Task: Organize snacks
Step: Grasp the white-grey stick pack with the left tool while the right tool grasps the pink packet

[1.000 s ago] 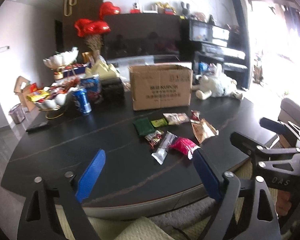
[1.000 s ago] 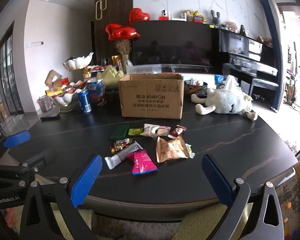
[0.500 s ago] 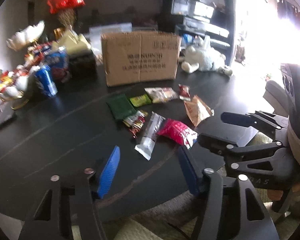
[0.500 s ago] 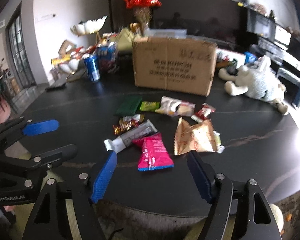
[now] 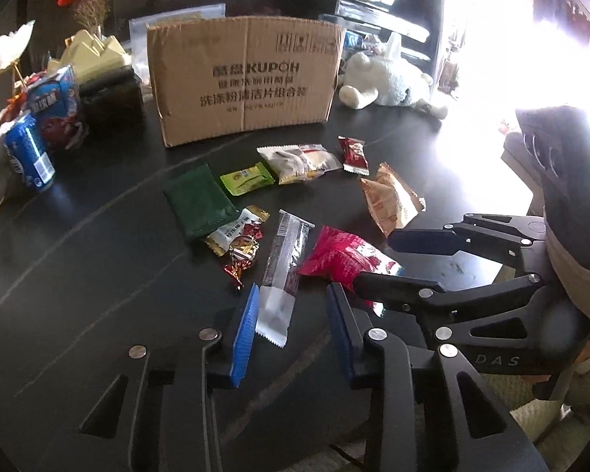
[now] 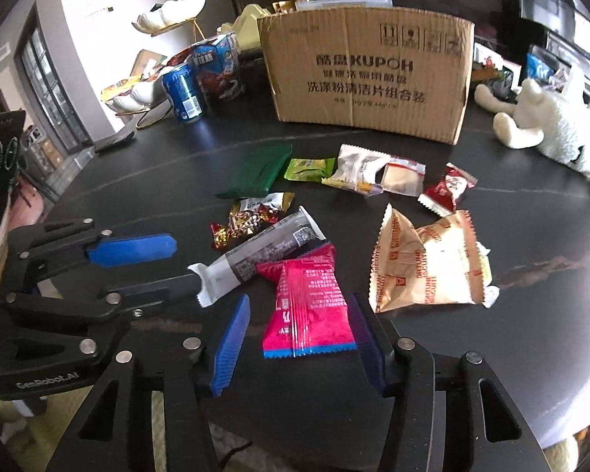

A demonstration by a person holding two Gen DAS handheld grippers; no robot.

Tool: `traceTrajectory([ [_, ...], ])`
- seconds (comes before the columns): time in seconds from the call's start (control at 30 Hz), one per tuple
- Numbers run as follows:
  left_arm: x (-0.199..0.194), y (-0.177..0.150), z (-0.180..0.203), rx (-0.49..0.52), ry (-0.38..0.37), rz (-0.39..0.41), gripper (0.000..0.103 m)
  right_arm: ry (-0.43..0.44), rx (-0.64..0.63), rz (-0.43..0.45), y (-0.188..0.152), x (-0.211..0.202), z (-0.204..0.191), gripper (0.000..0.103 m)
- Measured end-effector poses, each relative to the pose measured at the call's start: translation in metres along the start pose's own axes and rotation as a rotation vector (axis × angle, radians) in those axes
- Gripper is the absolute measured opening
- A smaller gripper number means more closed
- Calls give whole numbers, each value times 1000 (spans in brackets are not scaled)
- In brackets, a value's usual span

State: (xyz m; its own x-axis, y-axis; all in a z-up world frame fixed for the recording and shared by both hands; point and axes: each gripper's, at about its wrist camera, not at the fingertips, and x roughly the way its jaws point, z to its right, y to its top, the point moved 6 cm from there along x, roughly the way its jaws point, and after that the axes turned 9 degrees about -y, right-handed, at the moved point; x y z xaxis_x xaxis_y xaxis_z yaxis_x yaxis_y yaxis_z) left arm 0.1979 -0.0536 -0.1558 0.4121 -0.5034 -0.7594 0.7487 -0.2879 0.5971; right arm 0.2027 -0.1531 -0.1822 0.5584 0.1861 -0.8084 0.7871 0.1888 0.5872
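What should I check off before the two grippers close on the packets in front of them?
1. Left gripper open around the white end of the long grey-and-white stick packet: ok.
2. Right gripper open, straddling the pink foil snack packet: ok.
3. Pink packet free of neighbours: not ok; its top end lies on the stick packet's middle.
4. Grippers clear of each other: cannot tell; the right one's lower finger sits very near the left one's right finger.
5. Fingers low enough to reach the black tabletop: cannot tell.
6. Brown corrugated cardboard box upright behind the snacks: ok; whether its top is open, cannot tell.
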Motion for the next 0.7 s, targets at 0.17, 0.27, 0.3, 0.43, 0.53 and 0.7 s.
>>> traceTrajectory([
  [0.17,16,0,-7,-8,-14,-34,32,13,-4,-19,2,12,0,51],
  [0.27,25,1,-11,-11,-19,-54,30,12,-4,-29,2,18,2,49],
  [0.3,27,2,-12,-12,-17,-58,29,17,1,-35,2,20,2,48],
  [0.43,35,3,-16,-15,-10,-68,29,22,3,-39,3,25,4,48],
  [0.53,44,2,-21,-38,-17,-86,29,29,9,-46,3,30,4,48],
  [0.7,45,1,-21,-49,-17,-76,24,40,20,-52,3,33,5,48],
])
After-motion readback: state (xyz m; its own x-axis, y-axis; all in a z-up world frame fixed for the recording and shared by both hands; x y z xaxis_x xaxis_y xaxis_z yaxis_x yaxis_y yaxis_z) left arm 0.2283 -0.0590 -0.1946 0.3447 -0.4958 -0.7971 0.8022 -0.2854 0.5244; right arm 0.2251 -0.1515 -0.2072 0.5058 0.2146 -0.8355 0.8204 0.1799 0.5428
